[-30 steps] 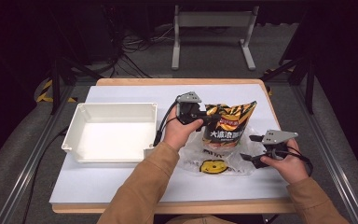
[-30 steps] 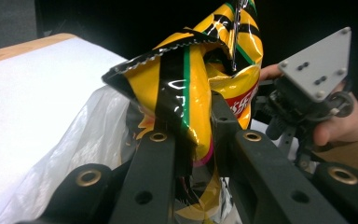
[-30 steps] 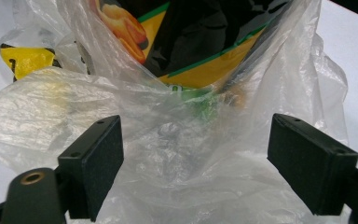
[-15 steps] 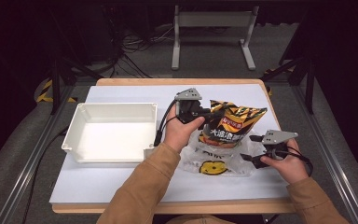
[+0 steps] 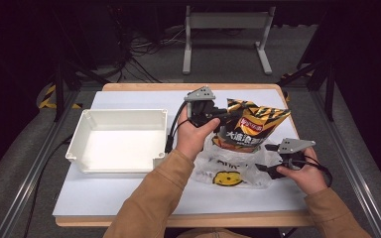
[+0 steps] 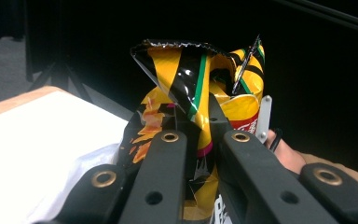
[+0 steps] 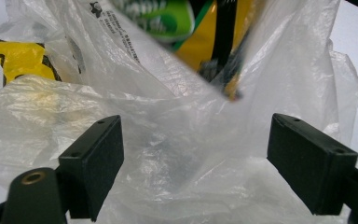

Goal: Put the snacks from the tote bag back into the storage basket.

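The left gripper point(image 5: 226, 113) is clamped on the chip bag point(image 5: 250, 127), held partly inside the plastic bag point(image 5: 228, 166). The right gripper point(image 7: 193, 161) stands apart around the plastic. The plastic may cling and lift along, since nothing pins it.

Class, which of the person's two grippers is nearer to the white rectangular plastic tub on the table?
The left gripper. It hangs just right of the white rectangular plastic tub, clamping a yellow-and-black snack bag; the right gripper sits farther right, by the clear plastic bag.
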### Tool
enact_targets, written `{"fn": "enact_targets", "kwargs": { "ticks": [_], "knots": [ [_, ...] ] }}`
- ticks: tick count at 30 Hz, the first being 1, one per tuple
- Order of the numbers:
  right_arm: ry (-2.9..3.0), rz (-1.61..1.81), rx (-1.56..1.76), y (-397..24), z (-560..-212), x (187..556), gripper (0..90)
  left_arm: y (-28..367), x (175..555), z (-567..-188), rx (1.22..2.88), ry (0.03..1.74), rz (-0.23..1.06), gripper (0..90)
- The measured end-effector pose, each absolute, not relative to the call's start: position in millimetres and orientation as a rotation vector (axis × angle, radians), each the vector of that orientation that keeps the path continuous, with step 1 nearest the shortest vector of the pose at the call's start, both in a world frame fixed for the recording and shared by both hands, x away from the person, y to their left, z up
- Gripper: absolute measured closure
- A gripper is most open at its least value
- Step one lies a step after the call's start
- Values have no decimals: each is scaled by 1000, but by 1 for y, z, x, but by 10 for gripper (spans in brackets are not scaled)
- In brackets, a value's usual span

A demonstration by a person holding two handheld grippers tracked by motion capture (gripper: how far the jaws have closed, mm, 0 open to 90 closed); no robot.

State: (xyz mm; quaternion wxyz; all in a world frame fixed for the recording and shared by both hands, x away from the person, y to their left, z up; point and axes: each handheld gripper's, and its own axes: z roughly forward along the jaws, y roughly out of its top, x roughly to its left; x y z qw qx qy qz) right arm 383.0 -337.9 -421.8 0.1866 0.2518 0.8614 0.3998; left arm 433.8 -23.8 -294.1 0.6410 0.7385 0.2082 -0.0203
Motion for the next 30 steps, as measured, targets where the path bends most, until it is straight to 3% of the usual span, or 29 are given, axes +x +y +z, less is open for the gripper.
{"fn": "enact_targets", "kwargs": {
  "ticks": [30],
  "knots": [
    [2438,1119,698,-334,-424,389,194,20,425,-246,1558,522,29,893]
  ]
}}
